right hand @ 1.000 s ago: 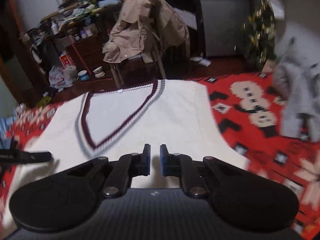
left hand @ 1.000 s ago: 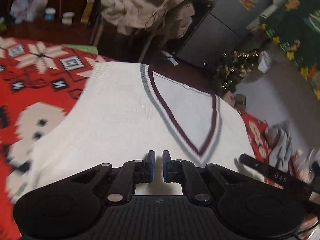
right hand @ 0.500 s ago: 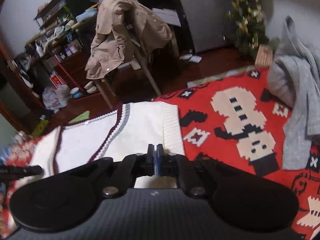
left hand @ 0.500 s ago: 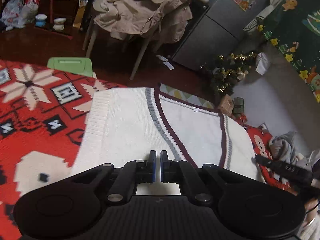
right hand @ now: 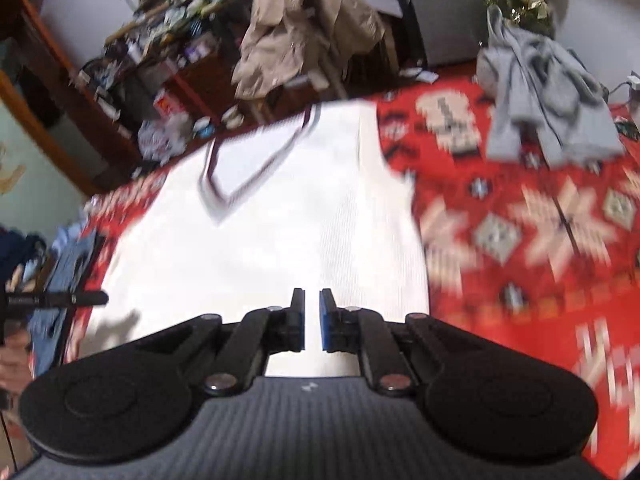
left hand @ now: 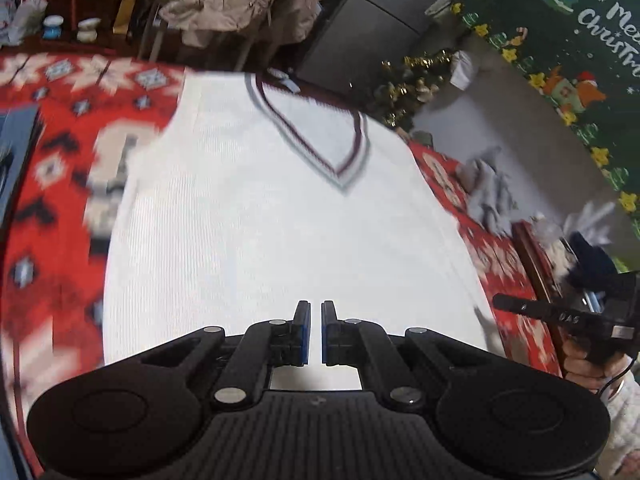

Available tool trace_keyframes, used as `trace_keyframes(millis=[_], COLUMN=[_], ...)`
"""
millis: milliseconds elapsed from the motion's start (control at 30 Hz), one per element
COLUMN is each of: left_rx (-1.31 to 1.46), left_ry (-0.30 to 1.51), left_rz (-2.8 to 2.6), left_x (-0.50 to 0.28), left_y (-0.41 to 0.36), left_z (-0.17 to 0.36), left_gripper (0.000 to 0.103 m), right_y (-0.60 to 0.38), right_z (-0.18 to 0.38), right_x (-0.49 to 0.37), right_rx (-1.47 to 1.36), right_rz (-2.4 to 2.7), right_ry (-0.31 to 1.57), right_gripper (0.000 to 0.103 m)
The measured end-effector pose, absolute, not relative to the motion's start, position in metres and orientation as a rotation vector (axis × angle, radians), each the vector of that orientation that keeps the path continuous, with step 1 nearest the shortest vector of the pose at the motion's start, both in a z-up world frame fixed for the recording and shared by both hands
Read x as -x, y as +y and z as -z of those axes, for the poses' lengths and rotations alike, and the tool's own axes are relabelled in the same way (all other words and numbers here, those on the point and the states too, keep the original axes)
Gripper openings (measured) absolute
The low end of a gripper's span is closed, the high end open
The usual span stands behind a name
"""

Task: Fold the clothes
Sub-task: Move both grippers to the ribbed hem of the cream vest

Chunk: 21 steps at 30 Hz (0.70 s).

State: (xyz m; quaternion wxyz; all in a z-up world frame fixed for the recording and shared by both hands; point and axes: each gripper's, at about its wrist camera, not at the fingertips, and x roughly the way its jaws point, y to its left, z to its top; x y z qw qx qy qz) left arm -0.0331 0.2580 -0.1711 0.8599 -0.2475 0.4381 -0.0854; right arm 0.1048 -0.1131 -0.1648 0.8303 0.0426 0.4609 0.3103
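Note:
A white knitted V-neck vest [left hand: 260, 220] [right hand: 260, 248] with maroon and grey neck trim lies flat, front up, on a red patterned blanket [left hand: 52, 208] [right hand: 520, 240]. Its neck points away from me. My left gripper [left hand: 312, 308] sits at the near hem, shut, with white knit filling the thin slit between its pads. My right gripper [right hand: 312, 296] is at the hem further right. Its jaws are opening a little, with the hem still between them. Each gripper shows in the other's view at a lower corner of the vest: the right gripper [left hand: 498, 300], the left gripper [right hand: 102, 298]. The hem itself is hidden under the grippers.
A grey garment [right hand: 540, 100] [left hand: 484, 188] lies crumpled on the blanket to the right. Blue cloth [right hand: 68, 264] sits at the left edge. Beyond the blanket stand a chair draped with a beige coat [left hand: 240, 0], cluttered shelves [right hand: 160, 40] and a small decorated tree [left hand: 412, 76].
Both grippers went forward towards the neck half a second ago and have now pulled back fast. The vest again shows at full length. The right pads stand wider apart than half a second ago.

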Motion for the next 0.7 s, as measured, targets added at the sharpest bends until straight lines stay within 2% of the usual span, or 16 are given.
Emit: trace_keyframes(millis=[300, 700], left_rx=[0.534, 0.580], left_ry=[1.038, 1.031], left_rz=[0.188, 0.131], left_x=[0.099, 0.127], left_y=[0.237, 0.242], left_z=[0.199, 0.202], left_gripper=[0.003, 0.003], right_y=[-0.139, -0.171], right_z=[0.183, 0.185], right_x=[-0.008, 0.013], right_rx=[-0.004, -0.051], right_rz=[-0.656, -0.546], right_ry=[1.096, 1.090], right_gripper=[0.010, 0.007])
